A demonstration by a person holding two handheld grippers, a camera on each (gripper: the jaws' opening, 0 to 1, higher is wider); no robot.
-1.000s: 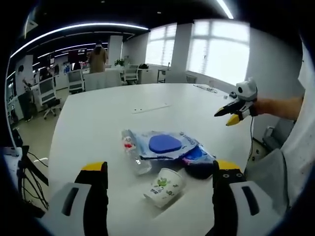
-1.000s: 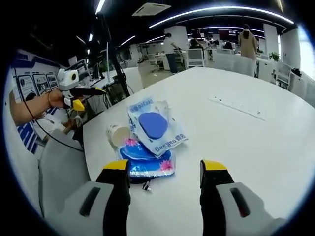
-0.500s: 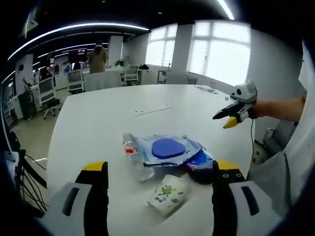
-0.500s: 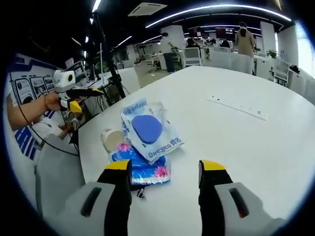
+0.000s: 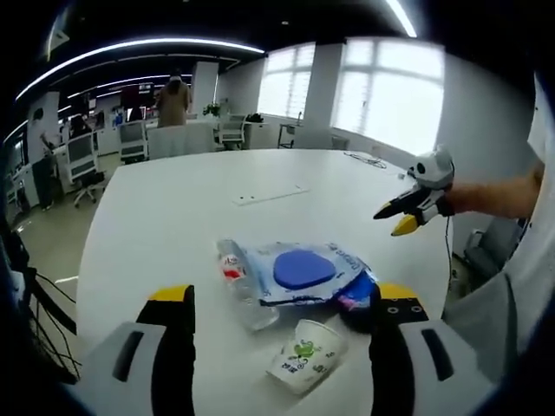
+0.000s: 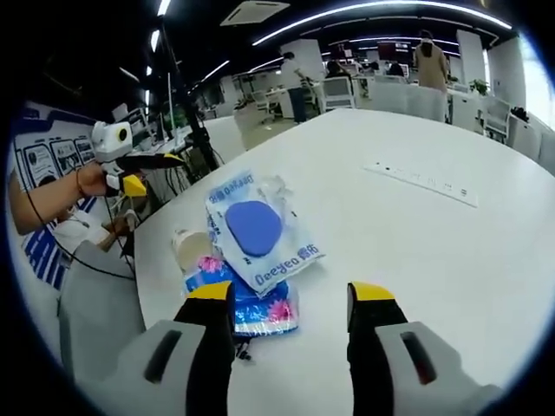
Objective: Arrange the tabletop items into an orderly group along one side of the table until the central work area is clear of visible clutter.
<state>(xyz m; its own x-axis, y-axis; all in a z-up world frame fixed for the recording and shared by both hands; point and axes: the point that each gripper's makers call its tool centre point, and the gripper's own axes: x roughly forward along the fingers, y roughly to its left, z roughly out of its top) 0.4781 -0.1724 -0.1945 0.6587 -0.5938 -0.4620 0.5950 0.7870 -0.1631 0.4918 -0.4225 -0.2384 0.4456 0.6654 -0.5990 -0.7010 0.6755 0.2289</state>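
Rising from the bottom of the left gripper view, left gripper [image 5: 277, 299] with yellow-tipped jaws standing well apart, gripping nothing. Between and just beyond those jaws, a paper cup [image 5: 304, 355] lying on its side on the white table [image 5: 173, 208], green print on its wall. Past the cup, a clear packet with a blue oval pad [image 5: 301, 270] lying flat, overlapping a blue and pink wrapper [image 5: 355, 290] at its right end and something dark under that, too hidden to name. Touching the packet's left edge, a clear plastic bottle [image 5: 238, 282] on its side with a red and white label. Farther out on the table, a flat white strip [image 5: 264, 192]. Off to the right, above the table edge, right gripper [image 5: 401, 217] in a person's hand, jaws looking closed to a point with nothing held.

Rising likewise in the right gripper view, right gripper [image 6: 290, 299], jaws parallel with a gap between them, holding nothing. Just ahead, the blue and pink wrapper [image 6: 256, 308], the packet with the blue pad [image 6: 256, 230] lying partly over it, the paper cup [image 6: 189, 247] beside both at the left. At far left, left gripper [image 6: 143, 173] held in a hand clear of the table. Across the room, desks, chairs and standing people.
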